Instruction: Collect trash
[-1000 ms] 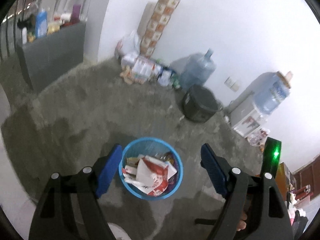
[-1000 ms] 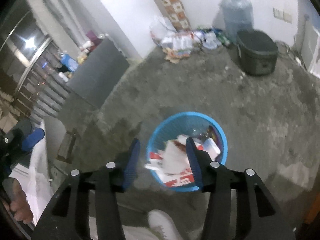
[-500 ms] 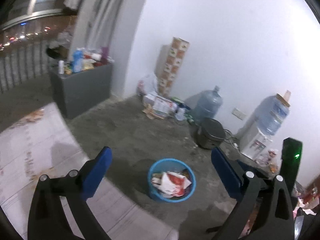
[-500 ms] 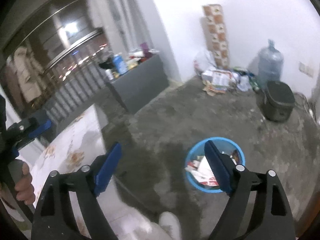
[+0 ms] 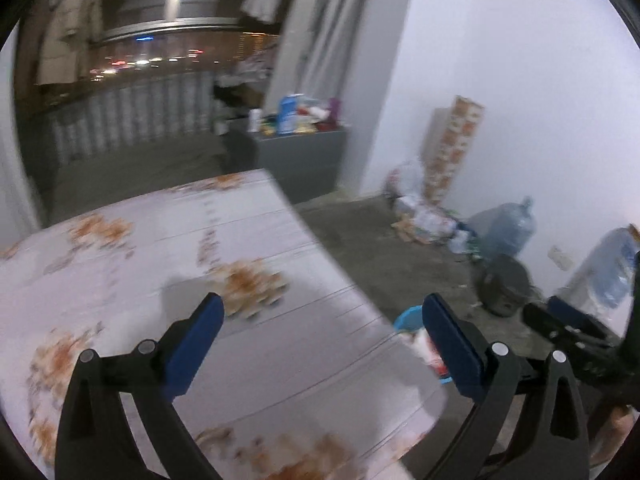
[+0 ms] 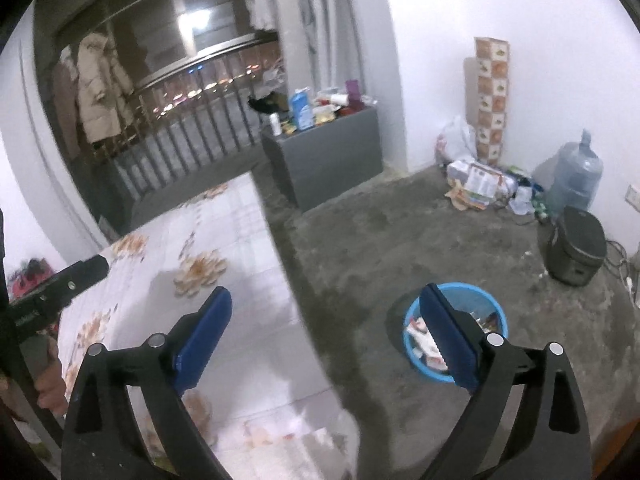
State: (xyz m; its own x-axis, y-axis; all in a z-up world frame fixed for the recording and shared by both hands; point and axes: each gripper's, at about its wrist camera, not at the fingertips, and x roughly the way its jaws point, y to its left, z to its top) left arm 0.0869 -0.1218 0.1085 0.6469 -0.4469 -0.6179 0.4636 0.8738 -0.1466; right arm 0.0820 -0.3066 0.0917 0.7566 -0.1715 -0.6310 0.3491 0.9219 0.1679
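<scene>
A blue trash bin [image 6: 480, 300] holding red-and-white paper scraps stands on the grey floor; in the left wrist view only its rim [image 5: 408, 316] shows past the table corner. My left gripper [image 5: 320, 344] is open and empty above a white table with an orange flower pattern [image 5: 180, 248]. My right gripper [image 6: 324, 336] is open and empty, high above the floor, its right finger in front of the bin. The table also shows in the right wrist view [image 6: 224, 240]. No trash shows on the table.
A grey cabinet [image 6: 332, 152] with bottles stands by the railing. A pile of packets [image 6: 476, 180], a tall patterned box [image 6: 490, 100], a water jug [image 6: 576, 176] and a black cooker [image 6: 576, 248] line the white wall.
Both grippers have risen and swung left, away from the bin toward the table. The right gripper has opened wide. The bin now looks smaller and lies to the right.
</scene>
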